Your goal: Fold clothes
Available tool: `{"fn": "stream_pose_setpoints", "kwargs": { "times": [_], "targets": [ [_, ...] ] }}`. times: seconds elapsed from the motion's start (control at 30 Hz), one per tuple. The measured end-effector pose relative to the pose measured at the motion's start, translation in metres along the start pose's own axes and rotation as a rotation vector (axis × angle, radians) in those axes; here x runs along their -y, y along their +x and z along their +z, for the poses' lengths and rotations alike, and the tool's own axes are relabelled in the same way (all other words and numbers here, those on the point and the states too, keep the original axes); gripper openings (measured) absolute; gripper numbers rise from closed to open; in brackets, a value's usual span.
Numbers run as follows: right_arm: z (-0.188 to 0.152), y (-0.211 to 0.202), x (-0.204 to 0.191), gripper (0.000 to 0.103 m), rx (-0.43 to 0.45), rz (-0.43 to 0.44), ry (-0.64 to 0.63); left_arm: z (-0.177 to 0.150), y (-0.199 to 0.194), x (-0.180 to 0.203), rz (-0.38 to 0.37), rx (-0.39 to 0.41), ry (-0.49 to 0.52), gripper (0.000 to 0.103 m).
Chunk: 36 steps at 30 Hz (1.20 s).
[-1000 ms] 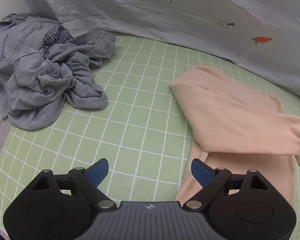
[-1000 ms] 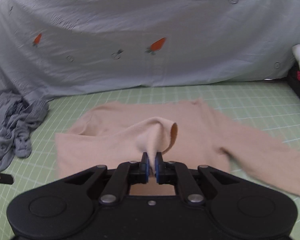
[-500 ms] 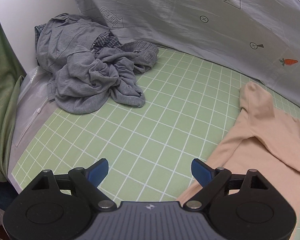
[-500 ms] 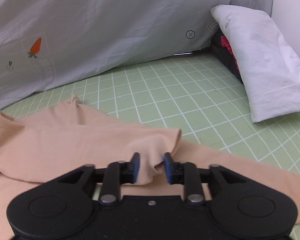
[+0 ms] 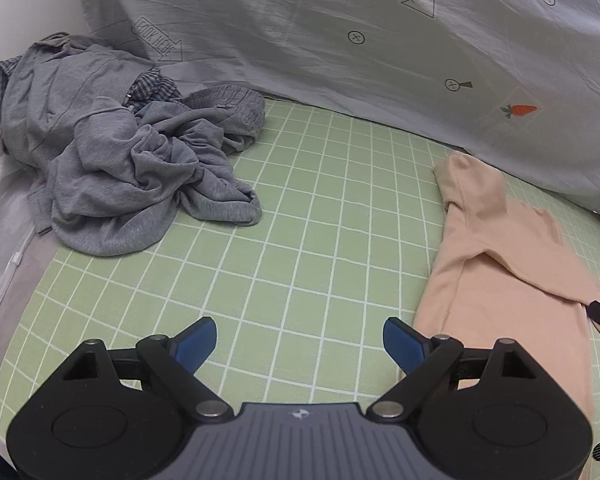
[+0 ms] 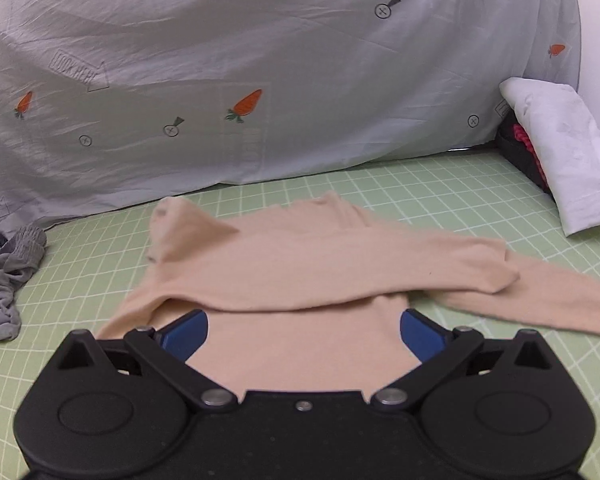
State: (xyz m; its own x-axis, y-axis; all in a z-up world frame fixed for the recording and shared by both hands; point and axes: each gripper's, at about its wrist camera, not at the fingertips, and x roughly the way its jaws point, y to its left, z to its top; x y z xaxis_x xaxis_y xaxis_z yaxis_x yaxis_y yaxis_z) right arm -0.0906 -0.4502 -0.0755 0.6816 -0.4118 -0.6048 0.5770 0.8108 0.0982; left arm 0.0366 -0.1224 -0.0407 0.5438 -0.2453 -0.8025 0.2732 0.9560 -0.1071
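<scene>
Left wrist view: left gripper [image 5: 298, 340] over the green grid mat [image 5: 300, 216], jaws wide, nothing between them. Grey clothes heap [image 5: 120, 160] on the mat's far left; peach sweater [image 5: 508, 264] at its right edge. Right wrist view: right gripper [image 6: 304, 332] above the peach sweater [image 6: 300, 264], jaws just opened wide, gripping nothing. One sleeve lies folded across the body. White pillow [image 6: 560, 160] right of the sweater; carrot-print sheet [image 6: 260, 80] behind.

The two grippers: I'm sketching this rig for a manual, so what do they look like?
The left gripper and the right gripper share one build: a wide black body with two round discs, black link arms on silver pivot pins, and blue pads on the fingers. The left one's centre plate is ribbed grey with a small white logo; the right one's is plain black.
</scene>
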Motion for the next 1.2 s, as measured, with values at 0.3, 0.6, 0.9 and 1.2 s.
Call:
{"fn": "stream_pose_setpoints", "kwargs": {
  "times": [0.3, 0.6, 0.9, 1.2],
  "targets": [
    [-0.062, -0.018, -0.142, 0.103, -0.139, 0.011, -0.096, -0.009, -0.004, -0.051, -0.118, -0.048, 0.096, 0.092],
    [-0.101, -0.015, -0.206, 0.076, -0.245, 0.078, -0.205, -0.02, -0.007, -0.086, -0.125, -0.085, 0.119, 0.092],
    [-0.104, -0.005, -0.202, 0.025, -0.268, 0.113, -0.183, -0.021, -0.006, -0.098, -0.106, -0.101, 0.099, 0.093],
    [-0.082, -0.046, -0.137, 0.009, -0.167, 0.138, -0.044, -0.022, -0.002, -0.079, -0.131, -0.111, 0.108, 0.093]
  ]
}}
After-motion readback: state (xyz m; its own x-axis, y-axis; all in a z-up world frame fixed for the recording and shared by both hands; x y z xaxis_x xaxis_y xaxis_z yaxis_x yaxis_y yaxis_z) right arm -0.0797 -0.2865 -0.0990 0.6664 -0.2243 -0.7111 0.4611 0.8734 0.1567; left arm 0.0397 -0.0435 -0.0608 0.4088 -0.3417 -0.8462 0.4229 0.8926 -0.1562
